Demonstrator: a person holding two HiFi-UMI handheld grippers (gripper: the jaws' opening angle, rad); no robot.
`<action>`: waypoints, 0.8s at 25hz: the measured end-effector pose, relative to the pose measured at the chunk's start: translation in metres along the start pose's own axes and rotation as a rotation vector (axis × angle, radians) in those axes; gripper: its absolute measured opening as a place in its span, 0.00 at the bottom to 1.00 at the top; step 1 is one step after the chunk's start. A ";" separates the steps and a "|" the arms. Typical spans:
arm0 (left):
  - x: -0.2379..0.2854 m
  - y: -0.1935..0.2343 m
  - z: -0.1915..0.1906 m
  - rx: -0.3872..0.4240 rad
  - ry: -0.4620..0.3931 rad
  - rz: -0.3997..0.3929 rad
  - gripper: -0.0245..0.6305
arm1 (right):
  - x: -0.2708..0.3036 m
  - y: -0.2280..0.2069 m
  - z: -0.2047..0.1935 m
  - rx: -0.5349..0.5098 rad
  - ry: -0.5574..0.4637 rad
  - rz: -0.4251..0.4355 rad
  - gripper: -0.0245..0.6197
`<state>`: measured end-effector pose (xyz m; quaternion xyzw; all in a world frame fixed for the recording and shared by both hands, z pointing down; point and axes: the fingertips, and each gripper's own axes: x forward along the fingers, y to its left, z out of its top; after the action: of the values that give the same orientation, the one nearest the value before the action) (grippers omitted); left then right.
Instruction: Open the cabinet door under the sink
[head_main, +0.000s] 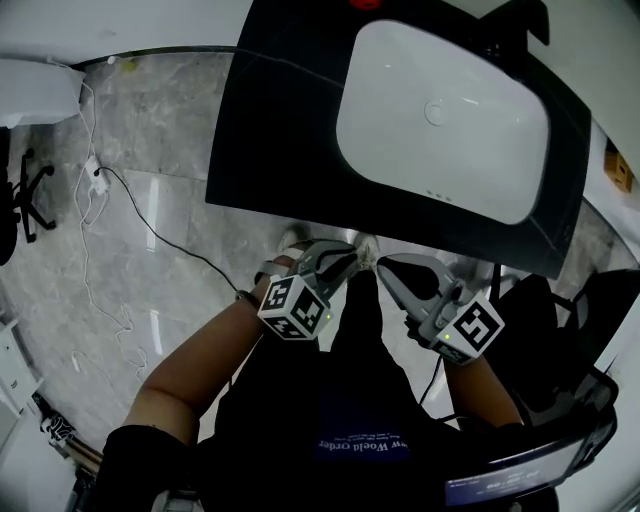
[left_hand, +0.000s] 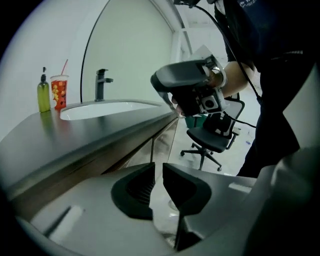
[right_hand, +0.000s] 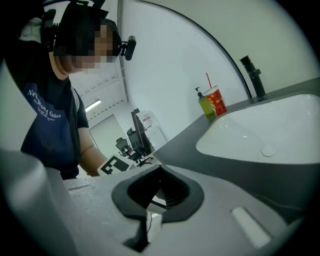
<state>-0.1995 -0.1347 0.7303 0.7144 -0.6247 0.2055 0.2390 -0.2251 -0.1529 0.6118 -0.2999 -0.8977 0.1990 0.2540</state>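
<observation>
Hanging in front of the dark grey counter (head_main: 300, 150) with its white oval sink (head_main: 445, 110), the left gripper (left_hand: 157, 170) and the right gripper (right_hand: 159, 172) are both squeezed shut on nothing. The shiny brown cabinet door (left_hand: 142, 152) sits under the counter, untouched.

We see only a narrow strip of the cabinet front (left_hand: 162, 142) beyond the left fingers (left_hand: 137, 187); in the head view the bench (head_main: 290, 140) hides it. Print on the cup (left_hand: 59, 92) is too small to read.
</observation>
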 end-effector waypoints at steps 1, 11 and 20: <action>0.002 -0.001 -0.006 0.027 0.017 -0.008 0.10 | 0.001 0.000 -0.004 0.008 -0.010 -0.015 0.04; 0.011 0.011 -0.049 0.320 0.148 0.039 0.42 | -0.009 0.010 -0.041 0.091 -0.108 -0.155 0.04; 0.040 0.007 -0.046 0.503 0.231 0.161 0.57 | -0.072 0.012 -0.079 0.135 -0.131 -0.214 0.04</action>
<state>-0.2003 -0.1397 0.7920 0.6710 -0.5775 0.4525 0.1068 -0.1250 -0.1741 0.6441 -0.1711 -0.9238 0.2498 0.2342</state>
